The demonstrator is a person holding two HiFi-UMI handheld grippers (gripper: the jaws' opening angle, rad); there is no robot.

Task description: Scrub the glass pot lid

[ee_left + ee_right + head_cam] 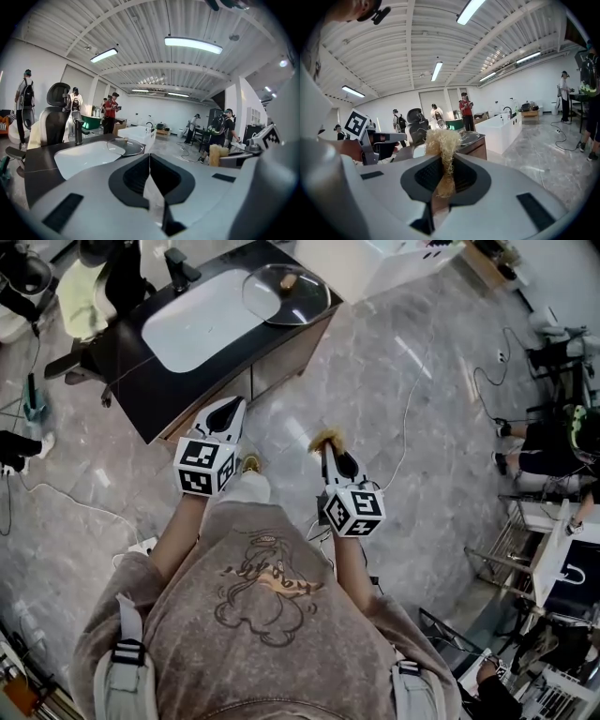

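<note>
While held low over the grey floor [403, 390], left gripper [227, 412]: clenched on nothing, jaws pressed together, left of centre in the head view.
Right gripper [330, 454]: right of centre, grasping a straw-coloured fibre scrubber [324, 438], tuft sticking out past the jaw tips.
Glass pot lid [286, 294]: upper centre of the head view, flat on the dark counter [150, 395], knob up, at the right end of the white sink [202, 320], well apart from both grippers.
Faucet [178, 266]: upper left, behind the sink.
People: far back in both gripper views, standing about the room.
</note>
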